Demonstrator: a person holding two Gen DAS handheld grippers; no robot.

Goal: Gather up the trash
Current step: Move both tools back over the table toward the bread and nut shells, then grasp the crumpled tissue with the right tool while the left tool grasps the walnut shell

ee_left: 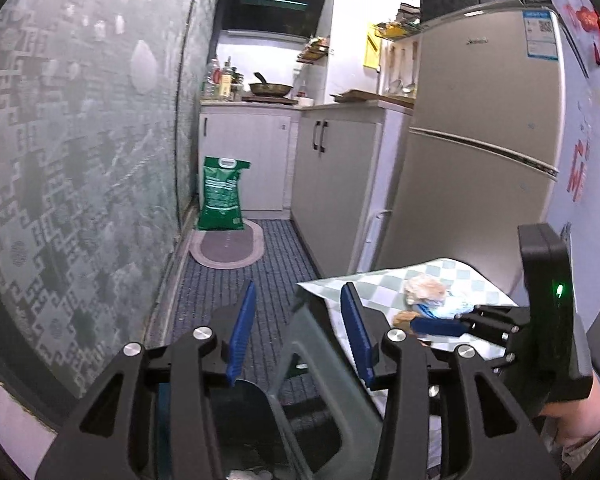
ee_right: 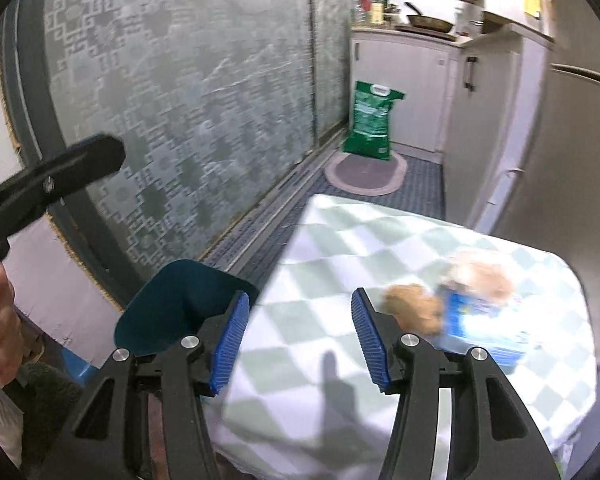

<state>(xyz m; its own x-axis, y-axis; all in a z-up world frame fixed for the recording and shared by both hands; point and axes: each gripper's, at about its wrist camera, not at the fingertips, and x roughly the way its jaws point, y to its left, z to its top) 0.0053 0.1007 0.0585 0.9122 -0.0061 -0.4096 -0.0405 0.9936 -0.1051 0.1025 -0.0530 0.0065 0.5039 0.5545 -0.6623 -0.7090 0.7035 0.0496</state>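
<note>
Crumpled brownish paper wads (ee_right: 414, 310) and a blue-and-white wrapper (ee_right: 484, 330) lie on a table with a green-white checked cloth (ee_right: 340, 248); the view is blurred. My right gripper (ee_right: 300, 336) is open and empty above the cloth, left of the trash; it also shows in the left wrist view (ee_left: 440, 326), reaching over the trash (ee_left: 426, 294). My left gripper (ee_left: 298, 328) is open and empty, held above a dark trash bin (ee_left: 260, 412) with white scraps inside, left of the table.
A narrow kitchen aisle with a striped floor mat (ee_left: 276, 264) runs ahead. Frosted patterned glass (ee_left: 80, 140) is on the left, cabinets (ee_left: 332, 168) and a fridge (ee_left: 480, 152) on the right. A green sack (ee_left: 222, 194) stands at the far end.
</note>
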